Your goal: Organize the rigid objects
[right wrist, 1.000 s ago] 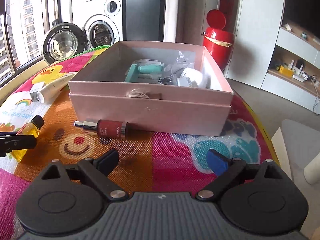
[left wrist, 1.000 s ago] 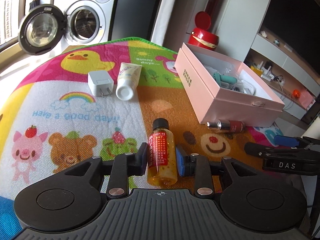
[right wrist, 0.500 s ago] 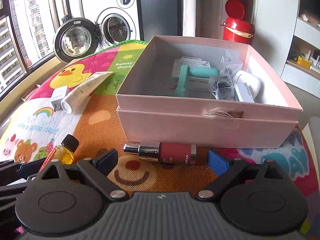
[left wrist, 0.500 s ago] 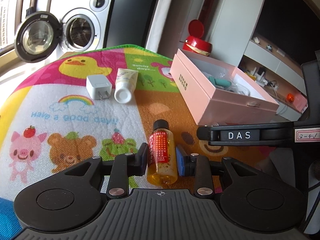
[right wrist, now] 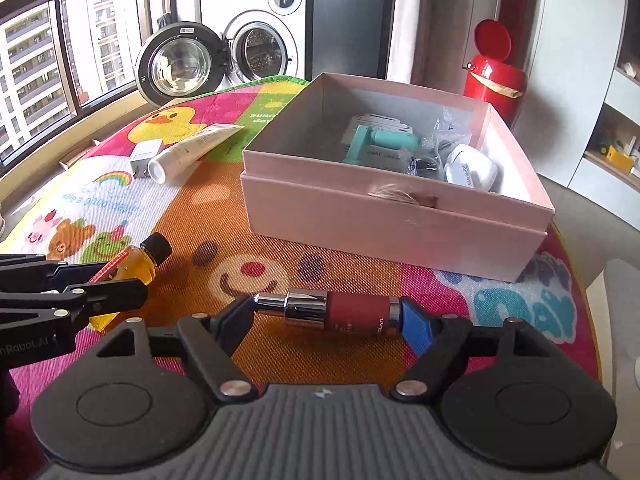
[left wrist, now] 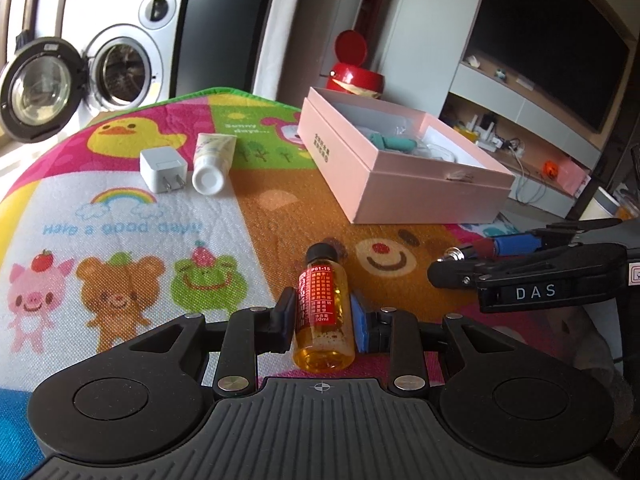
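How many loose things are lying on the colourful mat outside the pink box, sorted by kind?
Bottles: 2, the amber oil bottle and the dark red cosmetic bottle
Tubes: 1, the white cream tube
Chargers: 1, the white plug adapter
Total: 4

- The place was a home, an apartment in a high building; towers stood outside the window point(right wrist: 36, 60);
- a washing machine point(right wrist: 260, 36) had its round door open;
- a children's play mat point(left wrist: 120, 216) covered the surface;
- a television point(left wrist: 548, 64) hung over shelves.
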Motion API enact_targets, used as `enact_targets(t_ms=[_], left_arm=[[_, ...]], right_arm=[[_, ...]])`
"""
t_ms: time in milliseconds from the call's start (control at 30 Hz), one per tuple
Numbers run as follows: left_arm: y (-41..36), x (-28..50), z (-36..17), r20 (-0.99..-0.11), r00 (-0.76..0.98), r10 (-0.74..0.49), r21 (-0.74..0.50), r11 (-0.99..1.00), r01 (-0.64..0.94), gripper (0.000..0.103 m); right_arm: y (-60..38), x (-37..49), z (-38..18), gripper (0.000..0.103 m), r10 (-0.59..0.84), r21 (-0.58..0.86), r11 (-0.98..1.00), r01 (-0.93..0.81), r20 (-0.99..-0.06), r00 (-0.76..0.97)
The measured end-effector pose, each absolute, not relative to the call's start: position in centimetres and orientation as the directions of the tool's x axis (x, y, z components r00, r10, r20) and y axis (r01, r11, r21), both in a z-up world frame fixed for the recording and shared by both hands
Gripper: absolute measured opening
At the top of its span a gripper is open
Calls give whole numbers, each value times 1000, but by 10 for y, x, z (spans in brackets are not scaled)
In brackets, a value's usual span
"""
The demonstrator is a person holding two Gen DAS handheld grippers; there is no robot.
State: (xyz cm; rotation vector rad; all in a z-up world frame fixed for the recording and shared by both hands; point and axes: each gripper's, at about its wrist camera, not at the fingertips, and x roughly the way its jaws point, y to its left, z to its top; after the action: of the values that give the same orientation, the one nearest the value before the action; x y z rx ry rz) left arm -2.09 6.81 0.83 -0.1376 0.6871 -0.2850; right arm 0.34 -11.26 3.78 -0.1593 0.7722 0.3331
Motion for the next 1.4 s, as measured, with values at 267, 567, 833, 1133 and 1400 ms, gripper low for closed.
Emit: enact_targets(t_ms=[267,567,833,1133,1400], left_arm=[[47,-49,23,-593,690,-415,-196,905,377,32],[37,11,150,-316,856,-410,-92,911,402,7],[61,38,152,-391,831,-396,-181,918,353,12],[78,-65,68,-737,534,-414,-61,828,558,17],[68,-83,38,-798,513,-316,27,831,556,35]], right_arm=[[-153,-39,73,78,231,-80,929,-360,-635,737],[-172,-22,158,78,202,-128,955,-268,-381,902],[-187,3,142,78,215,-27,967,-254,-450,867],[-163,-16,66,78,257,-21,934,-357,-655,710],[-139,-37,55,78,281,-51,901,-431,-688,669]])
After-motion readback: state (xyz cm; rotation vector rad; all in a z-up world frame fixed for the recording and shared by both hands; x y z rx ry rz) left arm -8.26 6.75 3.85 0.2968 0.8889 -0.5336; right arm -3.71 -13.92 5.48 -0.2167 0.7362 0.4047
